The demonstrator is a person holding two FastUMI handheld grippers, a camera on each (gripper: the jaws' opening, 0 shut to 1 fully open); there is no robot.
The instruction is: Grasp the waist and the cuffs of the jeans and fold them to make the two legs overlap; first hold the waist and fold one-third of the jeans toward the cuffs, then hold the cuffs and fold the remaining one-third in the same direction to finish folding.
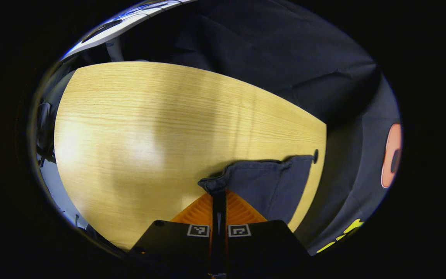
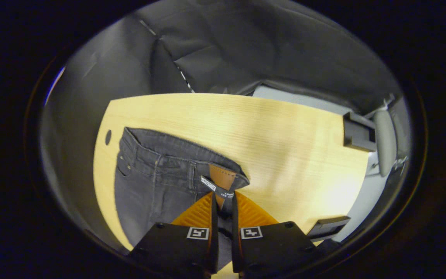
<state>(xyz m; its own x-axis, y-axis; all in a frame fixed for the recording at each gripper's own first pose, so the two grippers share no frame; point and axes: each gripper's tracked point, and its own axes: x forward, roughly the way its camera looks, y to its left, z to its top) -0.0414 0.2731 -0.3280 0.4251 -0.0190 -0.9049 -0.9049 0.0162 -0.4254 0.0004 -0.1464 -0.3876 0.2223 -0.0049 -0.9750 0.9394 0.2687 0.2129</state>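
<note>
Pinching a cuff [image 1: 259, 182] of the jeans, the left gripper [image 1: 219, 195] had its fingers pressed together on the cloth. The right gripper [image 2: 223, 201] likewise clamped the waist [image 2: 176, 161]. Beyond, the jeans lay on the wooden table [image 2: 292, 147].

Lit from overhead, with a broad pale glare across the wooden table [image 1: 138, 128] toward its left edge in the left gripper view and softer sheen near its right edge in the right gripper view. Strongly bowed by the fisheye, table edges curving, rims dim and smeared. Sharp at centre; soft shadow beside the jeans [image 2: 157, 182].
</note>
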